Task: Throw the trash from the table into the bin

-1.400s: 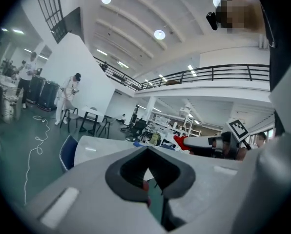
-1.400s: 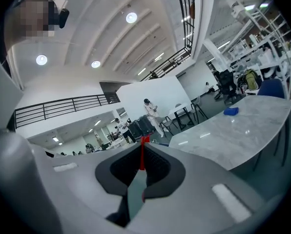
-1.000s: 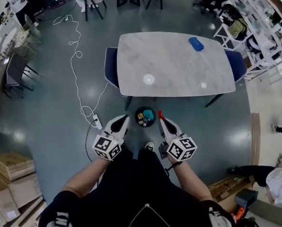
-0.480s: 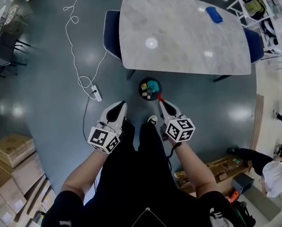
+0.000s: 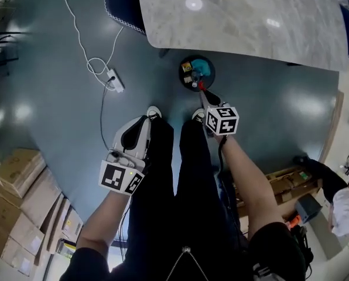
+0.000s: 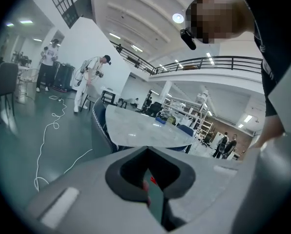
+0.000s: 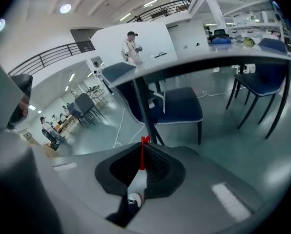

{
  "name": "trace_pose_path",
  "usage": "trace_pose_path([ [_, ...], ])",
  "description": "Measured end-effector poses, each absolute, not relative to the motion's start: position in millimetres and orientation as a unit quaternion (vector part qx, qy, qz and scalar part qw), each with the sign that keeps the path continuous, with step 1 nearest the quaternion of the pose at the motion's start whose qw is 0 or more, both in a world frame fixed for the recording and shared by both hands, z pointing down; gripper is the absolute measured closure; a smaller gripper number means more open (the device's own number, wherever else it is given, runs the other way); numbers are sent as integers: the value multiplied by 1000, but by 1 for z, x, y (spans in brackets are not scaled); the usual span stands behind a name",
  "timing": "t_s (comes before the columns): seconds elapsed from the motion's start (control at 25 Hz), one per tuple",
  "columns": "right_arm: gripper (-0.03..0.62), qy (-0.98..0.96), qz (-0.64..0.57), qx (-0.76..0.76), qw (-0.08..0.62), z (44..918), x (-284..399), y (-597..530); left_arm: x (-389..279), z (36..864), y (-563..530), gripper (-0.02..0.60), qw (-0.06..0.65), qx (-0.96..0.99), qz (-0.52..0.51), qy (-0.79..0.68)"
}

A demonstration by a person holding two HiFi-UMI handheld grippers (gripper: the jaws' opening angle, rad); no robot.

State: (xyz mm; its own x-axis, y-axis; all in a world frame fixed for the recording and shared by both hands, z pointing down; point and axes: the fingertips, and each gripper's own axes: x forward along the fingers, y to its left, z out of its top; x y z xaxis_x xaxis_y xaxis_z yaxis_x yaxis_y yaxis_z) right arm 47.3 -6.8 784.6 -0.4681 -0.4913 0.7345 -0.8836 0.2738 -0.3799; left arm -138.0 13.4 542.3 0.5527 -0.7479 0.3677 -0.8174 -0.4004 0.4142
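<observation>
Right hand-held gripper [image 5: 202, 93] pinched shut on a thin red scrap [image 7: 143, 156], the scrap's tip at the near rim of the bin [image 5: 182, 79]. Bin on the floor, just off the tabletop [image 5: 239, 16] edge, teal and yellow bits inside. Left hand-held gripper [image 5: 144, 122]: jaws together, nothing gripped, low beside the person's black trousers [image 5: 168, 174]. Dark blue chair [image 5: 123, 4] at the tabletop's end. White cable [image 5: 84, 40] and power strip [image 5: 116, 81] on the floor to the left; cardboard boxes [image 5: 13, 174] further out
</observation>
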Motion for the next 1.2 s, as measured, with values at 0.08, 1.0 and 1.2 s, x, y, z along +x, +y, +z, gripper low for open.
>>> trace_pose_path([
  [0.08,563,-754,392,449,276,843,50,-4,-142,573,15,581,294,827,68,-474],
  [1.0,482,-702,358,375,489,1169,91,-2,-138,748,25,581,341,783,56,-517],
  [1.2,385,-688,378,377,491,1163,98,1,-135,745,31,581,340,785,62,-514],
])
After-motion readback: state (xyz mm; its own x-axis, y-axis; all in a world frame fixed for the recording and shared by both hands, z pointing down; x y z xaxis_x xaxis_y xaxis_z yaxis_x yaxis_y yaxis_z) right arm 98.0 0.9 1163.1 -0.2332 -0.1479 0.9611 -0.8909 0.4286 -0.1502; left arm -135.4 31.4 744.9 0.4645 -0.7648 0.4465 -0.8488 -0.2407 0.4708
